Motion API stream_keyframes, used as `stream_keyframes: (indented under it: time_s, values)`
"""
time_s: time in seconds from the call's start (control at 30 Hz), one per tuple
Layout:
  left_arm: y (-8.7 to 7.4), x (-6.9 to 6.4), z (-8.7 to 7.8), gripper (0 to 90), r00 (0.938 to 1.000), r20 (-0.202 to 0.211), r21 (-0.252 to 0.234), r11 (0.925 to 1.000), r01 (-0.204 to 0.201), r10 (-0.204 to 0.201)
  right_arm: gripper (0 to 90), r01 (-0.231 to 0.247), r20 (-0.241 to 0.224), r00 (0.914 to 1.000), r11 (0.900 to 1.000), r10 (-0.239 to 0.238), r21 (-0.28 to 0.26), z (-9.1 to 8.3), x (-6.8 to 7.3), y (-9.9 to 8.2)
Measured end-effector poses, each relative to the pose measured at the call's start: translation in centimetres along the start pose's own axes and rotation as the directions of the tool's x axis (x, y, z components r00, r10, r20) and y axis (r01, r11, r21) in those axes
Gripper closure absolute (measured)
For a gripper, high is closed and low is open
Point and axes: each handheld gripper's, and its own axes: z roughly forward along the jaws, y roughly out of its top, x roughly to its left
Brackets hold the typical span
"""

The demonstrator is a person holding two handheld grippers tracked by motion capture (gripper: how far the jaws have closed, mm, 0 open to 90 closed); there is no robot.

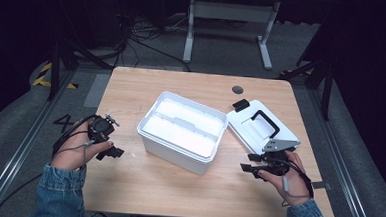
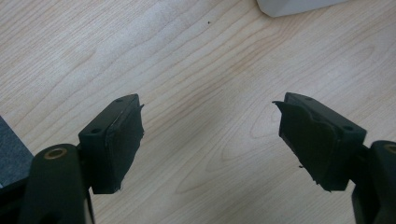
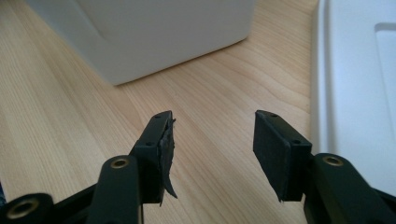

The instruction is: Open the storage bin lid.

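High view first: a white storage box [image 1: 182, 132] sits open in the middle of the wooden table [image 1: 142, 186], and its lid [image 1: 261, 126], black handle up, lies flat just to the right, a corner close to the box. The left gripper [image 1: 109, 152] hovers well left of the box, held in a hand with a denim sleeve. The right gripper [image 1: 250, 168] hangs low at the near edge of the lid, jaws pointing toward the gap between lid and box.

Left gripper view now: 2 black jaws spread wide over bare wood, nothing between them, a sliver of the box's corner up at the top edge.

Right gripper view: jaws wide apart here too, empty, wood grain between the pads [image 3: 164, 149]. The box wall stands ahead on the left, the lid's rim runs along the right, just beside the right-hand jaw.

My read: the lid is the target, to go back on the box. To do it well, slide 1 jaw under the rim and pinch the edge squarely, or take the handle, then lift level so the lid doesn't swing. The left gripper could steady the box.
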Motion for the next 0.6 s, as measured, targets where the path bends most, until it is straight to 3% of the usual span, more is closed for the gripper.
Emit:
stream_keyframes:
  time_s: [0.17, 0.23, 0.5, 0.6]
  values:
    - [0.0, -0.1, 0.1, 22.4, 0.9997, 0.011, -0.006, 0.9998, 0.02, -0.02, 48.6, 0.018, -0.011, 0.9998, 0.9998, -0.018, 0.013, 1.3, 0.6, -0.7]
    - [0.1, 0.0, 0.1, 22.1, 1.0, -0.003, -0.005, 1.0, 0.003, -0.003, 48.6, 0.023, -0.016, 0.9996, 0.9996, -0.023, 0.018, 1.8, 0.9, -1.0]
    - [0.4, 0.1, 0.0, 21.2, 1.0, 0.0, -0.019, 0.9998, 0.01, -0.01, 48.0, 0.045, -0.031, 0.9986, 0.9987, -0.044, 0.025, 3.6, 1.4, -1.9]
    - [0.7, 0.5, -0.3, 19.8, 0.9996, -0.012, -0.059, 0.998, 0.023, -0.024, 48.1, 0.061, -0.011, 0.9981, 0.9977, -0.061, 0.031, 4.0, 1.6, -2.0]
